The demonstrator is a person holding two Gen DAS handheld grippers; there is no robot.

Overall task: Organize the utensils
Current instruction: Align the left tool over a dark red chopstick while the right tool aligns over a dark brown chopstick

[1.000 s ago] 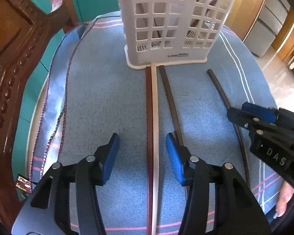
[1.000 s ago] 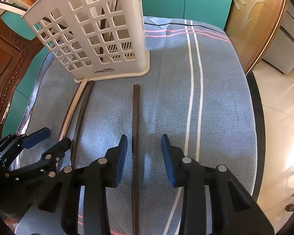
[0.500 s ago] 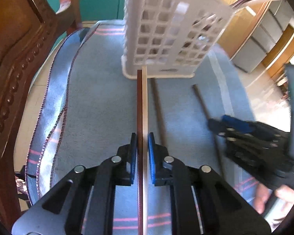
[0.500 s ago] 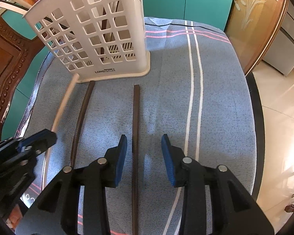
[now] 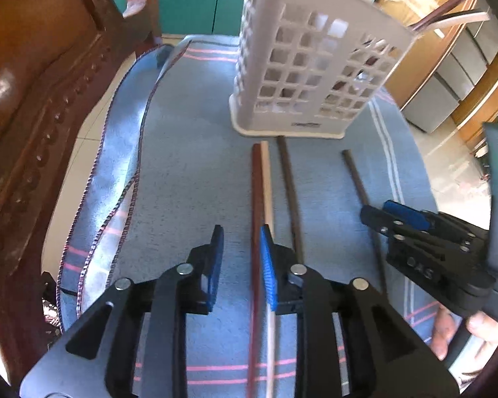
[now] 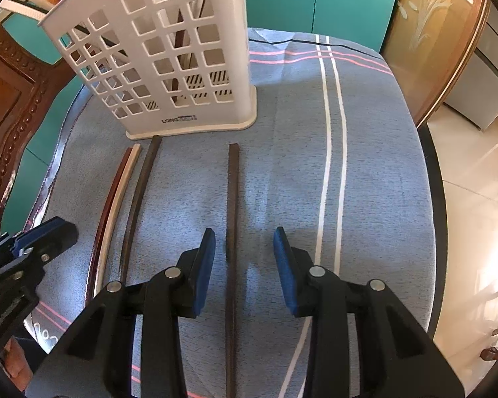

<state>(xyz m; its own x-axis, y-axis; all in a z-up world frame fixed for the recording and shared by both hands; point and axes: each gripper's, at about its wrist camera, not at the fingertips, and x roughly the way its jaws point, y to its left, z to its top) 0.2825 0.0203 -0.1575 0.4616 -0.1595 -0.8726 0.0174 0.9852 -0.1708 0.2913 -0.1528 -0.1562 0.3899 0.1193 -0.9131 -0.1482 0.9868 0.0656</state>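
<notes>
Whereas half a second ago the left tool was pinched on the red and pale chopstick pair, its jaws now stand apart, the pair lying on the table short of the basket, ungrasped; the right tool stays parted around a dark chopstick.

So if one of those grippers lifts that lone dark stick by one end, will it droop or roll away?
The dark chopstick looks rigid and straight, so it probably won't droop. Its squared end suggests it won't roll much on the cloth. Being thin, it may pivot between the right gripper fingers.
</notes>
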